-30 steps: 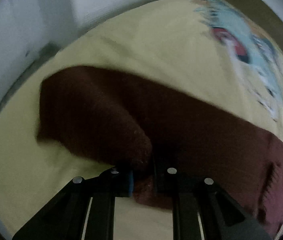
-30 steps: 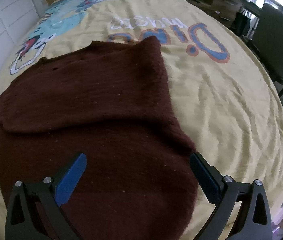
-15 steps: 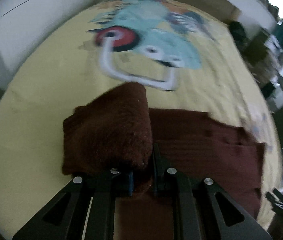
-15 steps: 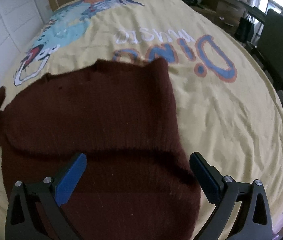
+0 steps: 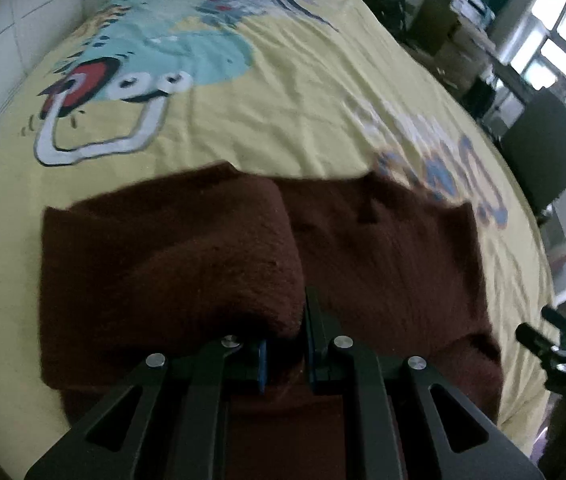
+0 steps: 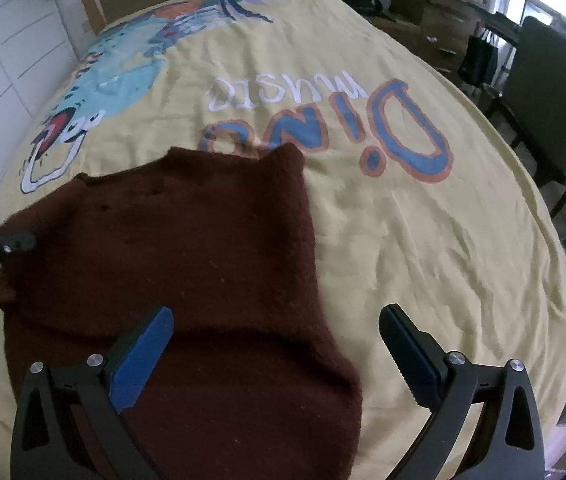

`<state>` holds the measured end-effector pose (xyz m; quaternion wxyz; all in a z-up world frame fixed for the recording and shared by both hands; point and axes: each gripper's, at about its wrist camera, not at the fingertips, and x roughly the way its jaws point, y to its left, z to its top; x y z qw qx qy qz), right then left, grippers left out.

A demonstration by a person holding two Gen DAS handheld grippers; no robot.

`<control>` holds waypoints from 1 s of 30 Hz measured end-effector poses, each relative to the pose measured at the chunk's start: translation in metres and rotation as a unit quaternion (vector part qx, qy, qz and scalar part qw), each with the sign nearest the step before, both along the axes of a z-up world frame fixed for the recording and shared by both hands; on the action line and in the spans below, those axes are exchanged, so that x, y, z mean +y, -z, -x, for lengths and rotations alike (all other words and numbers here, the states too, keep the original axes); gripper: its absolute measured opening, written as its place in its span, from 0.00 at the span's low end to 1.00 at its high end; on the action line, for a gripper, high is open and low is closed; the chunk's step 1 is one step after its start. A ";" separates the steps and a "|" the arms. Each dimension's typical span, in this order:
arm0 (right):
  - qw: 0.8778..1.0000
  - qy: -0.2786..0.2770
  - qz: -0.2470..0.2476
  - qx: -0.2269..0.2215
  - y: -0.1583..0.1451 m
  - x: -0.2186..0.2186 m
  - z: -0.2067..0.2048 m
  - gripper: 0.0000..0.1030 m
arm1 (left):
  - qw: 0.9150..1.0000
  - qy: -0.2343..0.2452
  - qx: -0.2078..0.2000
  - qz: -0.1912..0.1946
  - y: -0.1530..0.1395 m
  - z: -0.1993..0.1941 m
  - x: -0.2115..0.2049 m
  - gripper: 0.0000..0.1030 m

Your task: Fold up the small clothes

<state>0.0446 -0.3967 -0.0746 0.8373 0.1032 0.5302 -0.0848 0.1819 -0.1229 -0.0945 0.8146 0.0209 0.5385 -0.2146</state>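
Item: maroon knit sweater (image 6: pixel 187 264), lying on a bed with a yellow bedspread (image 6: pixel 423 240), lower centre of both views. Printed lettering, upside down in the right view: "Dino music" (image 6: pixel 323 120). Left claw (image 5: pixel 286 356) clenched on a folded-over sweater sleeve (image 5: pixel 171 264). Right claw (image 6: pixel 275 344) released, hovering over the sweater's right edge. Dark chair (image 6: pixel 543 96) at upper right.

Left gripper (image 5: pixel 286 354) at 6 o'clock is clamped on a fold of the dark maroon knitted sweater (image 5: pixel 383 264), sleeve flopped over toward 9. It's on a yellow cartoon-dinosaur bedsheet (image 5: pixel 283 92); the other black gripper (image 5: pixel 555 346) peeks in at 4 (blurry).
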 end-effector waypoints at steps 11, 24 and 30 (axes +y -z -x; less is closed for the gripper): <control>0.999 -0.001 -0.023 0.030 0.035 0.001 0.014 1.00 | 0.997 0.005 0.016 -0.074 0.066 0.011 -0.001 0.15; 0.999 0.011 -0.039 0.018 0.039 -0.002 0.026 1.00 | 0.997 0.002 0.054 -0.050 0.043 0.018 0.005 0.98; 0.999 0.011 -0.044 0.024 0.045 0.000 0.032 1.00 | 0.998 0.020 0.042 -0.043 0.035 0.039 0.035 0.99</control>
